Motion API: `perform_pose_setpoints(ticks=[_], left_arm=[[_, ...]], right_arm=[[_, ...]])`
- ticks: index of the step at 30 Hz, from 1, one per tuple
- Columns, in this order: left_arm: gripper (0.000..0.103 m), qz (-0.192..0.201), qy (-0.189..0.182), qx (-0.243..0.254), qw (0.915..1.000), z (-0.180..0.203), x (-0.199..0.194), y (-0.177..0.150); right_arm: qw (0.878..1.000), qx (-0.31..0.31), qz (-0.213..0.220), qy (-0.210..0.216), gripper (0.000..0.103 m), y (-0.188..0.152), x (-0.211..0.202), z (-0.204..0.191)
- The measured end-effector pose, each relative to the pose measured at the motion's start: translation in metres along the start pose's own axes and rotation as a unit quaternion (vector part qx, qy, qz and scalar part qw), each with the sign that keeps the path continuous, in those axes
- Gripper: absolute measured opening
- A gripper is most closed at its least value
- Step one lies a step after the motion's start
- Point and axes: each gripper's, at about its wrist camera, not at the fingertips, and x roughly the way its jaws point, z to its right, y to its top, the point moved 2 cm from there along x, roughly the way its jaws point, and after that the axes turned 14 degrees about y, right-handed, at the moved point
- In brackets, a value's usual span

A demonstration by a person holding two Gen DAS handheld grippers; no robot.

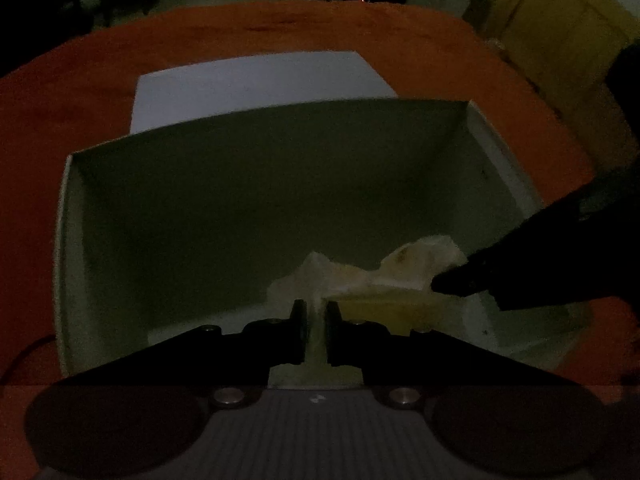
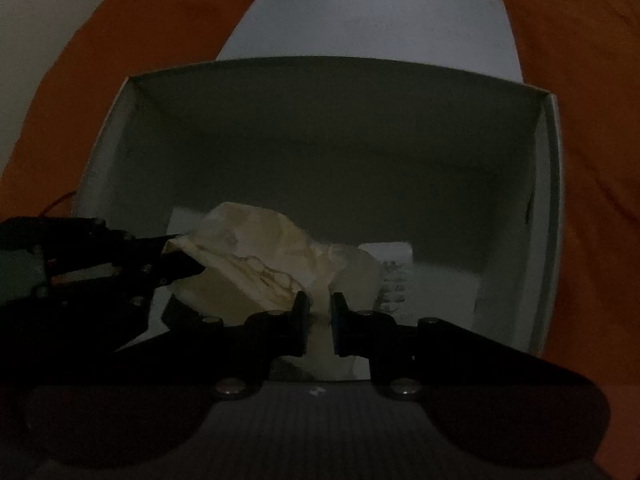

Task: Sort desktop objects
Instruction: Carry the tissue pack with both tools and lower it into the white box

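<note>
While both grippers (image 1: 316,320) (image 2: 320,316) pinch it, crumpled paper (image 2: 256,256) hangs inside the box (image 2: 340,152).

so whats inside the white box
A crumpled paper held by both grippers, left and right, and a printed slip. What lies under the paper is hidden.

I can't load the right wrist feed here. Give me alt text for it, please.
Dim view: the right gripper is pinched on a crumpled, stained sheet of paper held over an open white box, while the left gripper grips the paper's other end from the left. The box sits on an orange tabletop, with a flat white lid or sheet behind it.
</note>
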Motion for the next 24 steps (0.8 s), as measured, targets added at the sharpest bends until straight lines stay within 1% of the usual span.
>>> perform_pose_setpoints(ticks=[4, 10, 15, 18, 20, 22, 23, 24], left_arm=[[0.007, -0.005, 0.009, -0.006, 0.9999, 0.000, 0.008, -0.003], [0.007, -0.001, 0.014, -0.004, 0.9999, 0.001, 0.008, -0.010], [0.009, 0.000, 0.015, 0.001, 0.9999, 0.004, 0.008, -0.010], [0.009, -0.004, 0.009, -0.008, 0.9999, 0.001, 0.008, -0.005], [0.011, -0.001, 0.009, -0.011, 0.9999, -0.002, 0.006, -0.003], [0.016, 0.003, 0.012, -0.013, 0.9998, -0.004, 0.001, -0.002], [0.027, 0.004, 0.015, -0.017, 0.9997, -0.006, -0.003, -0.001], [0.041, 0.007, 0.017, -0.025, 0.9995, -0.009, -0.008, -0.001]], right_arm=[[1.000, -0.009, 0.002, 0.000, 0.014, -0.006, -0.002, -0.010], [1.000, -0.013, -0.005, -0.001, 0.014, -0.009, 0.006, -0.008], [1.000, -0.013, -0.008, 0.001, 0.017, -0.014, 0.007, -0.008], [1.000, -0.024, -0.002, -0.007, 0.018, -0.014, 0.004, -0.010], [0.999, -0.035, 0.009, -0.018, 0.028, -0.013, 0.000, -0.012], [0.999, -0.029, 0.020, -0.023, 0.047, -0.010, -0.007, -0.011], [0.999, -0.024, 0.027, -0.023, 0.052, -0.009, -0.011, -0.010], [0.999, -0.025, 0.036, -0.022, 0.064, -0.008, -0.017, -0.011]])
